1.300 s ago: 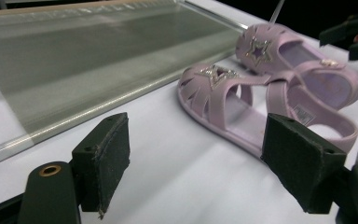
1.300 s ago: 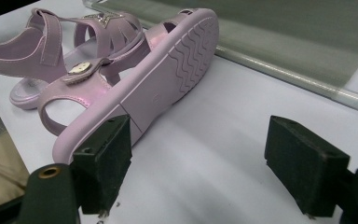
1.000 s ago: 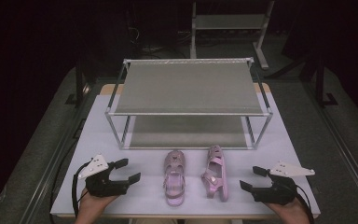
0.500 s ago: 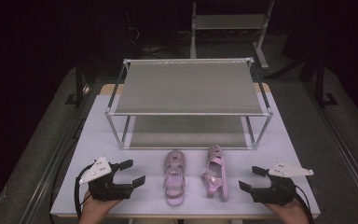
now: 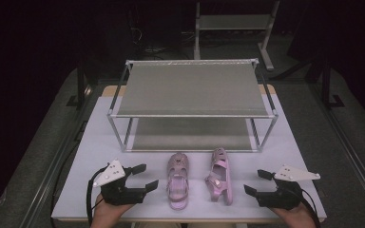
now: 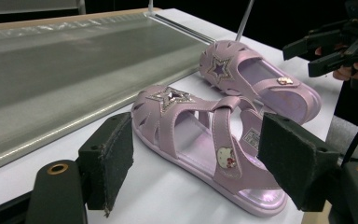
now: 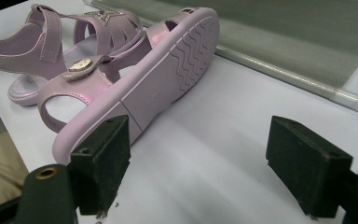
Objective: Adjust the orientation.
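Two pink sandals lie near the table's front edge. The left sandal (image 5: 177, 183) (image 6: 200, 135) rests on its sole, toe toward the rack. The right sandal (image 5: 220, 176) (image 7: 158, 79) is tipped on its side, its ribbed sole facing my right gripper. My left gripper (image 5: 148, 175) (image 6: 200, 163) is open just left of the left sandal, whose heel end lies between the jaws in the left gripper view. My right gripper (image 5: 253, 182) (image 7: 200, 163) is open to the right of the tipped sandal, and its left pad (image 7: 105, 158) is close to the heel.
A two-tier metal rack (image 5: 192, 90) stands behind the sandals, its lower shelf (image 6: 51, 79) (image 7: 284, 42) close to their toes. The white table (image 5: 95, 142) ends just in front of both hands. Dark floor and another frame (image 5: 233, 23) lie beyond.
My left gripper has shifted a little to the right, closer to the left sandal. The right gripper and both sandals have hardly moved.
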Action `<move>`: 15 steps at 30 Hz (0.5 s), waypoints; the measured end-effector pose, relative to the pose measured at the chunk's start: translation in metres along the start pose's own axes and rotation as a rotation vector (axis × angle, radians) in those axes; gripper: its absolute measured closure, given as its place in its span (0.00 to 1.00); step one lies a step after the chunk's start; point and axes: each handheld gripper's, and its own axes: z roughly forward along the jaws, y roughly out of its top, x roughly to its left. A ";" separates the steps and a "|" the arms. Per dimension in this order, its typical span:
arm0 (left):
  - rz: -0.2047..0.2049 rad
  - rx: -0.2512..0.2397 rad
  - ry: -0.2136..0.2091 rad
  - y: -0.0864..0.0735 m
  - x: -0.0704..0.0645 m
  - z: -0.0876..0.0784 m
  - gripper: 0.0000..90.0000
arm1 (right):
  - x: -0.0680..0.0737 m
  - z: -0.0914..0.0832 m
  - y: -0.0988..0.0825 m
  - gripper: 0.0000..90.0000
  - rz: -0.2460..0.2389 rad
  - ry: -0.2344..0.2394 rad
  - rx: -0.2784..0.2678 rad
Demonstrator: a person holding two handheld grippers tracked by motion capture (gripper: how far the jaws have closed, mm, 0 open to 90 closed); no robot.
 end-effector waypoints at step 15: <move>-0.011 0.095 -0.038 0.001 -0.015 0.031 0.42 | 0.000 -0.001 0.000 0.24 0.011 0.005 -0.009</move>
